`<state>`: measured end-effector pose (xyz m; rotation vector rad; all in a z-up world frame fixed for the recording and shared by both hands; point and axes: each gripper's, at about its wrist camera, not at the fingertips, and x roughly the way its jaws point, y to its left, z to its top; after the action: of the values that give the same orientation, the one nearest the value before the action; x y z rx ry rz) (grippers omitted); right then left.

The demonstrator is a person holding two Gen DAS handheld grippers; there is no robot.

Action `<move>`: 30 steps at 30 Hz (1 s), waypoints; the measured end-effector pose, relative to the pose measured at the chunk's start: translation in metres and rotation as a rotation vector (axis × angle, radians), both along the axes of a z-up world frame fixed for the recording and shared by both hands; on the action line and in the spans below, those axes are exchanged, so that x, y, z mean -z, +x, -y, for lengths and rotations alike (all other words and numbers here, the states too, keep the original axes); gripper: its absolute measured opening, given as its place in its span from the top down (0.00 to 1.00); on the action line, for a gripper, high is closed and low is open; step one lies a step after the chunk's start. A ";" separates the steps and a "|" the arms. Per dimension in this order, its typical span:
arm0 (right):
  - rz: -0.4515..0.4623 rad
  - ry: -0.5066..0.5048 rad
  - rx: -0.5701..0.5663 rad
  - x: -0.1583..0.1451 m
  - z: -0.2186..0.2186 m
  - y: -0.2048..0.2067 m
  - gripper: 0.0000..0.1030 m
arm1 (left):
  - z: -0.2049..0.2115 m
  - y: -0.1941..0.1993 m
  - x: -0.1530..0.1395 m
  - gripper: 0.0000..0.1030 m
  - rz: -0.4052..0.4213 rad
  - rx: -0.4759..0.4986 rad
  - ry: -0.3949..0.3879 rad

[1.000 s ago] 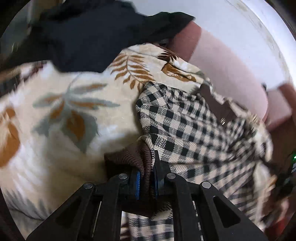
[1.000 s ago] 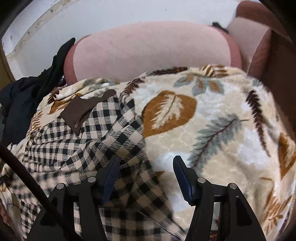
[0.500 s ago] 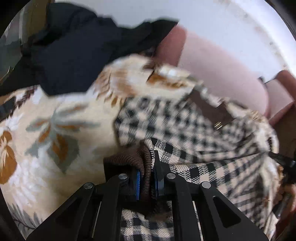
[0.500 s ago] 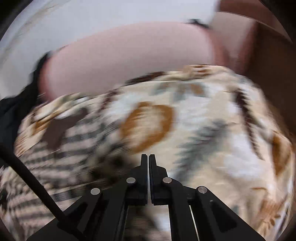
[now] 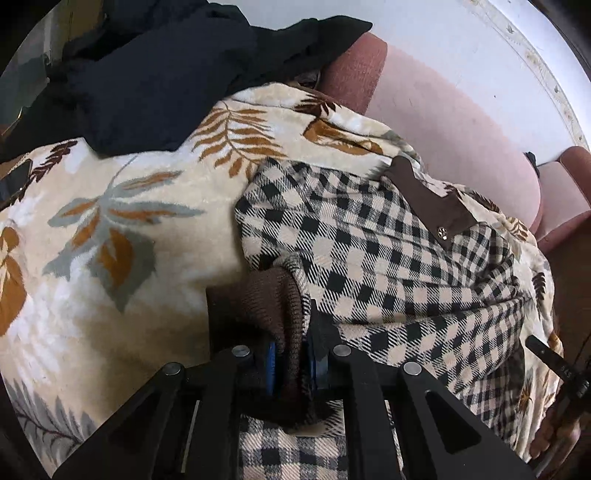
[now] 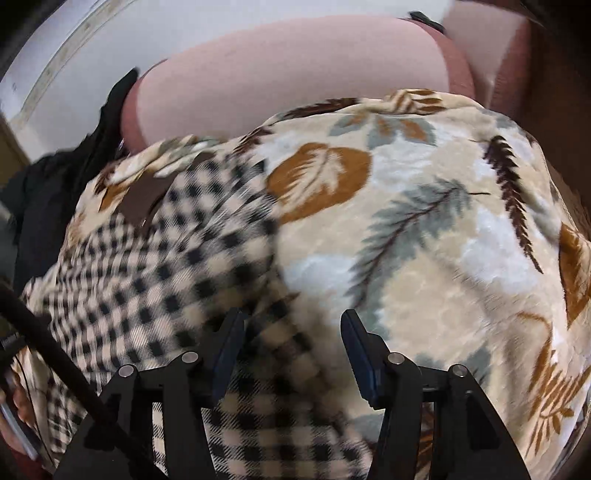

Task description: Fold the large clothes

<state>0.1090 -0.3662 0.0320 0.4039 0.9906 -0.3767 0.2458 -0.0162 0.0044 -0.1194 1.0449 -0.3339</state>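
A black-and-cream checked jacket [image 5: 388, 258] with a brown pocket flap [image 5: 432, 203] lies on a leaf-patterned blanket [image 5: 110, 229]. My left gripper [image 5: 291, 354] is shut on the jacket's brown knitted cuff [image 5: 273, 295]. In the right wrist view the jacket [image 6: 155, 280] lies at the left on the blanket [image 6: 424, 240]. My right gripper [image 6: 291, 332] is open, its jaws wide apart just above the jacket's edge, holding nothing.
A pink sofa back [image 5: 443, 122] rises behind the blanket, also in the right wrist view [image 6: 295, 74]. A pile of dark clothing [image 5: 166, 74] lies at the blanket's far left. A white wall [image 5: 461, 33] stands behind.
My right gripper was open, shut half a second ago, and is open again over the jacket's edge. My left gripper has kept its hold on the cuff and shifted slightly.
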 end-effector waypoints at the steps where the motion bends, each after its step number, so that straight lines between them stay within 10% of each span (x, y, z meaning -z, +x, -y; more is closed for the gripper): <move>1: 0.014 0.017 0.004 -0.001 -0.006 0.003 0.43 | 0.000 -0.001 0.000 0.90 -0.006 0.003 -0.006; 9: -0.068 0.019 0.081 0.024 -0.024 0.050 0.41 | 0.009 -0.015 0.005 0.90 -0.056 0.029 -0.027; 11: -0.111 0.001 0.074 0.034 -0.025 0.059 0.84 | 0.009 -0.018 0.004 0.90 -0.051 0.034 -0.025; 15: -0.001 0.037 0.106 0.013 -0.012 0.031 0.97 | 0.008 -0.027 0.003 0.90 -0.060 0.058 -0.047; 23: -0.132 -0.055 0.220 0.035 0.022 -0.047 0.99 | 0.018 -0.057 0.022 0.90 -0.116 0.146 -0.003; 27: -0.042 -0.069 0.209 0.008 0.017 -0.059 0.99 | 0.008 -0.067 0.015 0.90 -0.120 0.179 -0.030; 30: 0.033 -0.084 0.010 -0.028 -0.020 -0.025 0.75 | -0.006 -0.070 0.012 0.88 -0.131 0.198 -0.076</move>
<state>0.0838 -0.3466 0.0602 0.3381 0.9382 -0.4180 0.1760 -0.0102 -0.0075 -0.1076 1.1773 -0.5516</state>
